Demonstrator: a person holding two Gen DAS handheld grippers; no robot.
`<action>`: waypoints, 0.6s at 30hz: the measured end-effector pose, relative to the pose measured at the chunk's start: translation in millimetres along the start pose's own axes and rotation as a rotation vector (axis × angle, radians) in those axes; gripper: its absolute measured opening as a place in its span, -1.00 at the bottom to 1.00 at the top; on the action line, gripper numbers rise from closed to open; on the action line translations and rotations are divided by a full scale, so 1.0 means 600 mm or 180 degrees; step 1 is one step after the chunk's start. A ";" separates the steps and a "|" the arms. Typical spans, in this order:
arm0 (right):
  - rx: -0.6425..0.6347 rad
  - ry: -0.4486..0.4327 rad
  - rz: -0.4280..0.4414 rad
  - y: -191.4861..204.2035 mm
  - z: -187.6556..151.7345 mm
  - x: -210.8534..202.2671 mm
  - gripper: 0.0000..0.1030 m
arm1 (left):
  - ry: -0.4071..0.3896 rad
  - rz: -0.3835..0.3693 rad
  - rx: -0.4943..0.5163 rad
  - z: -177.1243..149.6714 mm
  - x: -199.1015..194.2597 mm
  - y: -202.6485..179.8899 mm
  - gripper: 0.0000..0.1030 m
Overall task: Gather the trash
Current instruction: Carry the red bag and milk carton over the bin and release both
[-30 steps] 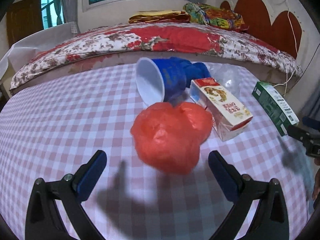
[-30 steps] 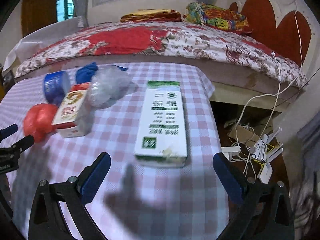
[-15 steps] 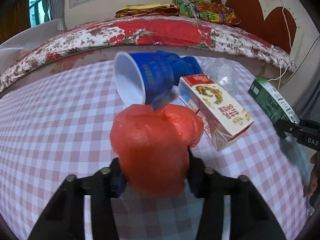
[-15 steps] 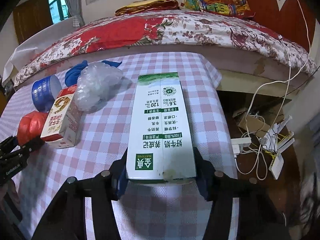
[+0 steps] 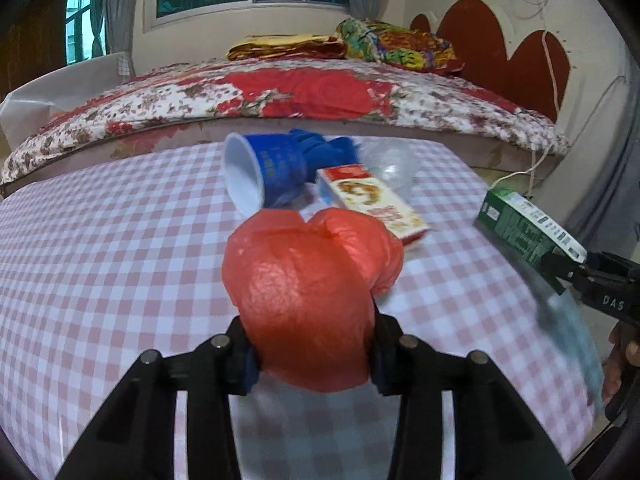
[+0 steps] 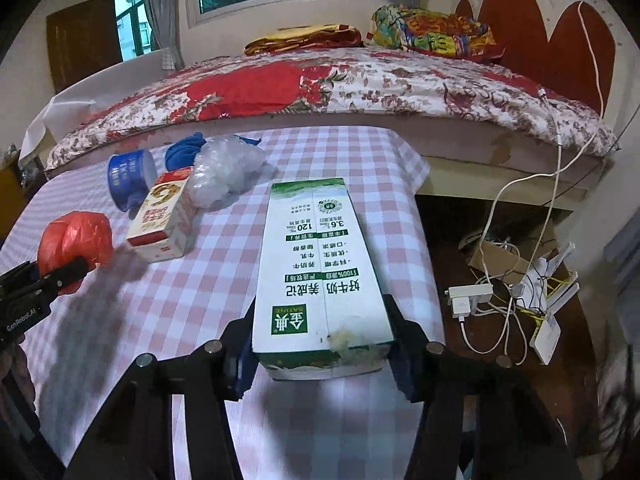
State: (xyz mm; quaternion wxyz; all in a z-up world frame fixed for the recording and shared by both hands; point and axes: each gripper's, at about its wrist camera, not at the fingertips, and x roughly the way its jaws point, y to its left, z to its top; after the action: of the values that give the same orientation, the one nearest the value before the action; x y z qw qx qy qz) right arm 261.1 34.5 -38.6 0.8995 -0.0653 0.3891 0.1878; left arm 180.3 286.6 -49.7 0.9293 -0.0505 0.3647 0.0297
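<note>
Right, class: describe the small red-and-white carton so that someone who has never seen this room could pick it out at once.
Find the pink-checked table in front of the bed with the floral quilt. The small red-and-white carton lies flat in the far cluster, between the tipped blue cup and the crumpled clear plastic. It alone is a box with a red band and a gold emblem, and no fingers hold it.

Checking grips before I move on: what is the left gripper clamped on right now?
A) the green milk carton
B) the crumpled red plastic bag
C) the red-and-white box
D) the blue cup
B: in the left wrist view the left gripper has both pads pressed into the crumpled red plastic bag; the green milk carton sits in the right gripper.
</note>
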 end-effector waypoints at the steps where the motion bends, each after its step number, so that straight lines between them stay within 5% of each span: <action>1: -0.0027 -0.0044 -0.0011 0.000 -0.004 -0.012 0.08 | 0.0000 -0.0026 0.0017 -0.002 -0.006 -0.008 -0.16; 18: 0.0222 -0.0404 -0.0207 -0.098 -0.090 -0.189 0.08 | -0.0153 -0.0471 0.0391 -0.022 -0.085 -0.176 -0.16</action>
State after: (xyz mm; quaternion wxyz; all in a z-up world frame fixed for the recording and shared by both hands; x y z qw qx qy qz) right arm 176.7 -66.5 4.7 0.9297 -0.0346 0.3353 0.1486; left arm 143.8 179.3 -17.2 0.9388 -0.0196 0.3387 -0.0602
